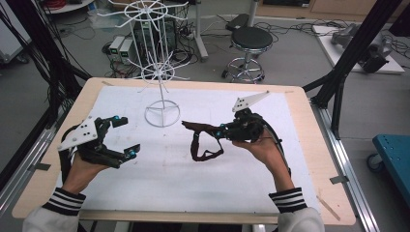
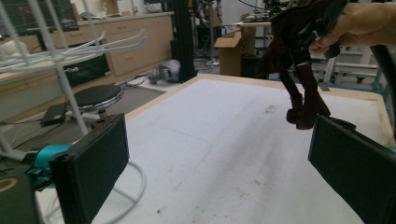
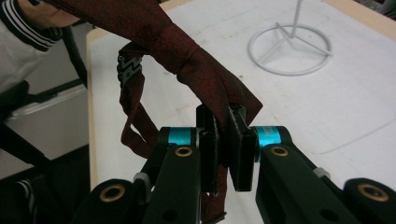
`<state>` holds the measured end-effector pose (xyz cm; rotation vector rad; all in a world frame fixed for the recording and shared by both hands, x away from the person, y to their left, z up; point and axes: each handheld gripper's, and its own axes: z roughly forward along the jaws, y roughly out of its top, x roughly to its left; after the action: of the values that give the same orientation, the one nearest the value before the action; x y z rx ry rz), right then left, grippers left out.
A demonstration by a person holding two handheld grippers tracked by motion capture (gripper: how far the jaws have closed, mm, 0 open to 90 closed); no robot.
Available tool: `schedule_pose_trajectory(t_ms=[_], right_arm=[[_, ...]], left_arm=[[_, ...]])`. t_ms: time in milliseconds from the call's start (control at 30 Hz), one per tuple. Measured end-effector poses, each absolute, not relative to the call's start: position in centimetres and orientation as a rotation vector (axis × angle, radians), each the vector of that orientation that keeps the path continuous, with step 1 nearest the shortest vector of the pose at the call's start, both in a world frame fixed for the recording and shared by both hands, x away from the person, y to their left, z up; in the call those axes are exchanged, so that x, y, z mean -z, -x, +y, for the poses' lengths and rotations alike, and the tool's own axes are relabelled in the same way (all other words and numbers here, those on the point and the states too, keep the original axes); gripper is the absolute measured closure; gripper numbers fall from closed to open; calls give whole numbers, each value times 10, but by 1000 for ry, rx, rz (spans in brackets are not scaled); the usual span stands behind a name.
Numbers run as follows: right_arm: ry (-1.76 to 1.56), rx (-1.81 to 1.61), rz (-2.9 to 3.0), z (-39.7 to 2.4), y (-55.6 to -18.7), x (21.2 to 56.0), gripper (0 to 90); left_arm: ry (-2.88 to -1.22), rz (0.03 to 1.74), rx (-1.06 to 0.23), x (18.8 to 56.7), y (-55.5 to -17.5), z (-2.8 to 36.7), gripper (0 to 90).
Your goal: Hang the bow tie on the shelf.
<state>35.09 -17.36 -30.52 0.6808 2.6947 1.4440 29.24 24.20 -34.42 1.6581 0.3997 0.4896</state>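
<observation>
We carry tie (image 1: 203, 140) clamped in right gripper (image 1: 218, 132); left gripper (image 1: 124, 137) wide, empty; next, hook onto rack (image 1: 159, 72).

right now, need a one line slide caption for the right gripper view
Right gripper clamps a dark red necktie above the white table cover, the wire rack's ring base behind.
</observation>
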Motion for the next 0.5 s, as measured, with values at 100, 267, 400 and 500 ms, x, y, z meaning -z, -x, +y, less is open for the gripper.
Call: schedule_pose_trajectory(t_ms=[100, 267, 400, 500], right_arm=[[-693, -1460, 2698, -168, -349, 306, 842], [-693, -1461, 2715, -161, -348, 308, 842], [-724, -1475, 2729, -154, -348, 310, 842], [-731, -1476, 2742, -148, -350, 313, 842]], left_arm=[[-1667, 375, -465, 339, -295, 234, 55], [-1680, 351, -436, 335, -298, 225, 55], [-1695, 330, -414, 330, -299, 217, 55], [-1698, 310, -403, 325, -300, 211, 55]])
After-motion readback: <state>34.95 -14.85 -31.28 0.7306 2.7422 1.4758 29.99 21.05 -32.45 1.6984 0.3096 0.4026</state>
